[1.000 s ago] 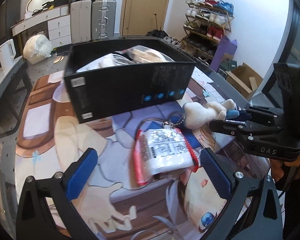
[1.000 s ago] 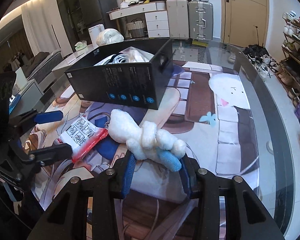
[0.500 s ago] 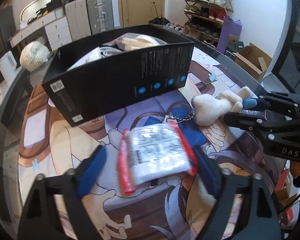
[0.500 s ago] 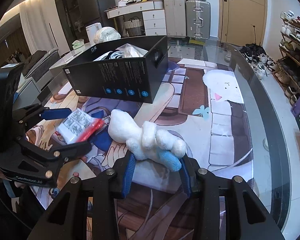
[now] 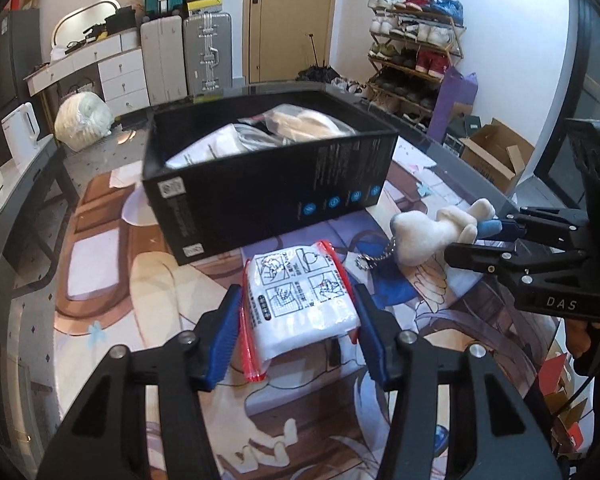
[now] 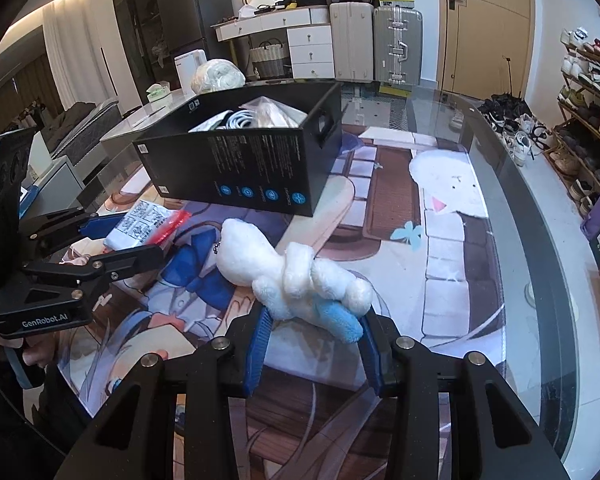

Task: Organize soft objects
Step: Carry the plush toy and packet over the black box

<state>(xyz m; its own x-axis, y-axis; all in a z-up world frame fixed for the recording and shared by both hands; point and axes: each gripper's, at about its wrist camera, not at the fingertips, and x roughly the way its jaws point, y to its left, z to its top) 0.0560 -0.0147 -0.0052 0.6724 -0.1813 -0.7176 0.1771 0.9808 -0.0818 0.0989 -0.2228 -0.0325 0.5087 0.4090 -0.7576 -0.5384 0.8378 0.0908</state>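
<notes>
The left tongs (image 5: pixel 296 320) have just been closing, and their blue pads (image 5: pixel 224 336) now press both sides of a white packet (image 5: pixel 300 300) with red edges and printed diagrams. The packet sits between the pads, tilted up toward the camera; whether it has left the mat (image 5: pixel 112 280) I cannot tell. From the right wrist view the same tongs (image 6: pixel 140 236) come in from the left, gripped by a hand (image 6: pixel 32 352), with the packet (image 6: pixel 144 220) pinched at their tips.

The right tongs (image 6: pixel 312 320) pinch a white plush (image 6: pixel 288 276) by its lower end, where a blue part (image 6: pixel 340 320) pokes out between the pads. The plush's head points away from the tongs toward the box (image 6: pixel 240 164), and a ball chain (image 5: pixel 374 258) hangs from it. In the left wrist view these tongs (image 5: pixel 484 236) reach in from the right, the plush (image 5: pixel 432 232) at their tips, near the packet.

Just beyond both things stands an open black box (image 5: pixel 268 184), already holding bagged soft items (image 5: pixel 300 124) and a white cable coil (image 6: pixel 240 118). Everything rests on a printed cartoon mat covering a glass-topped bench (image 6: pixel 512 208).

Farther off are suitcases (image 5: pixel 188 56), white drawers (image 5: pixel 120 76), a door (image 5: pixel 292 16), a shoe rack (image 5: pixel 412 44) and a cardboard carton (image 5: pixel 496 152).
</notes>
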